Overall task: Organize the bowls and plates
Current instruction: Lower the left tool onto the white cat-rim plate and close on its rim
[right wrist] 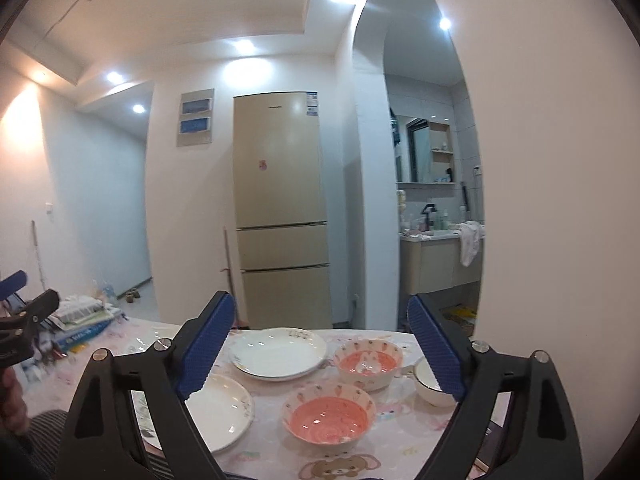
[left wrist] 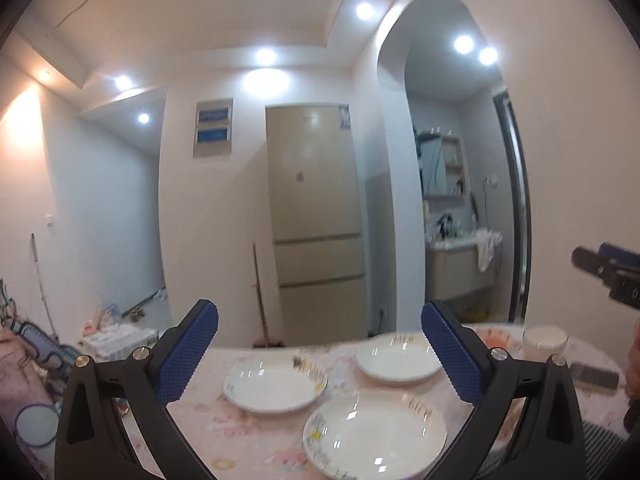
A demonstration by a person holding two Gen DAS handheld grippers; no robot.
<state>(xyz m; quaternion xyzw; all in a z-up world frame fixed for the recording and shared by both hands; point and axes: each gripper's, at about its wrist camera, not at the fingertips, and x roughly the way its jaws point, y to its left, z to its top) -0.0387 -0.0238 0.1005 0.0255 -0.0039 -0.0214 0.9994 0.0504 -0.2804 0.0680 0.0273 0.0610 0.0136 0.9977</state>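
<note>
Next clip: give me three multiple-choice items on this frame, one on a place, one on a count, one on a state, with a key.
1. What stands behind the table, at the far wall?
A. a tall fridge
B. a bookcase
C. a television

2. How many pink bowls does the right wrist view show?
A. one
B. two
C. four

3. How does the right claw stand?
A. shut on a plate
B. shut on a bowl
C. open, holding nothing

Key: 1 A, the beige fridge rises past the table's far edge. 2 B, a near pink bowl and a far pink bowl. 3 C, its blue pads stand apart with only air between.
</note>
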